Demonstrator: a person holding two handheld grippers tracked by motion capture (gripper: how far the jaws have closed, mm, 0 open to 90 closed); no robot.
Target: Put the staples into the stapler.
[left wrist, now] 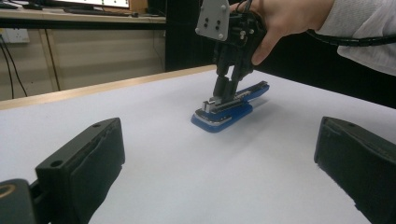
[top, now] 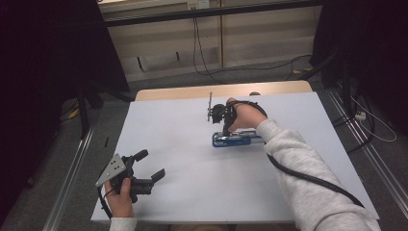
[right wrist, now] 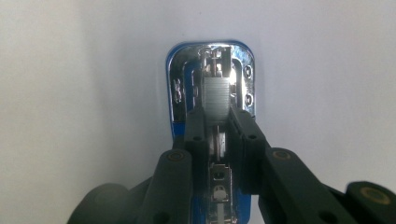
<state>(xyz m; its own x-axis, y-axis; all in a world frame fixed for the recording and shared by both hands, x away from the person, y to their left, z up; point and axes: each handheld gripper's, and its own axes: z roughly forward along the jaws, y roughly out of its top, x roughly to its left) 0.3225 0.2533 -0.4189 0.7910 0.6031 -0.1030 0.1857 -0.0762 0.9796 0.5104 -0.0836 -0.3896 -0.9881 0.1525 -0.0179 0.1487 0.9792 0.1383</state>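
So right now the right gripper (top: 222,126) is down on the blue stapler (top: 238,139), which sits a bit right of centre on the white table (top: 168,125). In the right gripper view you're looking straight down the jaws — they're pinched in tight on either side of the silvery strip of staples (right wrist: 217,97) lying in the stapler's (right wrist: 210,79) metal channel. Looks to me like the stapler is open and the strip is being seated or lined up in the magazine, so I'd call this the loading step. Can't honestly tell whether the strip is fully dropped in or if the jaws are carrying its weight.

The left gripper (top: 149,166) is parked well apart near the front-left corner, jaws spread wide with nothing between them. From its own view you can see the right gripper (left wrist: 229,88) standing almost upright over the stapler (left wrist: 231,106).

Next move, my guess — let go gently so the strip stays flat in the channel, and probably bring the left one over to steady the base, since the thing could skid on that smooth surface.

Count: one stapler, one staple strip, two grippers, one table.
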